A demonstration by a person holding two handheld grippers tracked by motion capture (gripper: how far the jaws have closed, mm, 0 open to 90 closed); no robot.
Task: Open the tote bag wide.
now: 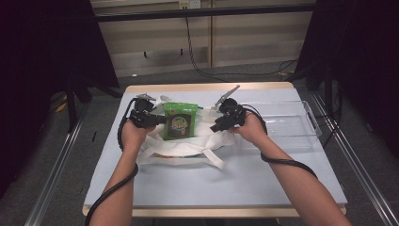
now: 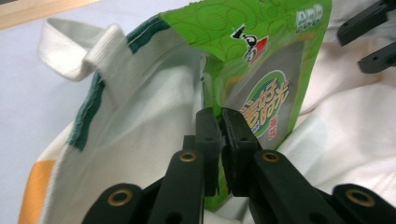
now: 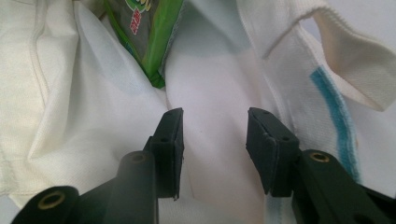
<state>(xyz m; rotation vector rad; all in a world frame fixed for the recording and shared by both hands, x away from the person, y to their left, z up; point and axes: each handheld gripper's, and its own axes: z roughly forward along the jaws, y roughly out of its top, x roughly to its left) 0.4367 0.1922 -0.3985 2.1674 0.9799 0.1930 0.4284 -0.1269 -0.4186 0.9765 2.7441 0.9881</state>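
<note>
A green snack packet (image 1: 178, 121) stands upright in the mouth of a white cloth tote bag (image 1: 188, 147) lying on the table. My left gripper (image 1: 161, 120) is shut on the packet's left edge; in the left gripper view its jaws (image 2: 222, 125) pinch the green film (image 2: 266, 60) beside the bag's inner wall (image 2: 140, 116). My right gripper (image 1: 214, 128) is at the bag's right side, open. In the right gripper view (image 3: 215, 135) its pads stand apart over white cloth (image 3: 70, 93), with nothing pressed between them, and the packet's corner (image 3: 150, 46) lies farther ahead.
A clear plastic tray (image 1: 311, 126) sits on the right of the pale blue table (image 1: 211, 183). The bag's handles (image 1: 214, 160) trail toward the front. The right gripper's jaws (image 2: 369, 32) appear at the upper right of the left gripper view. Floor cables run behind the table.
</note>
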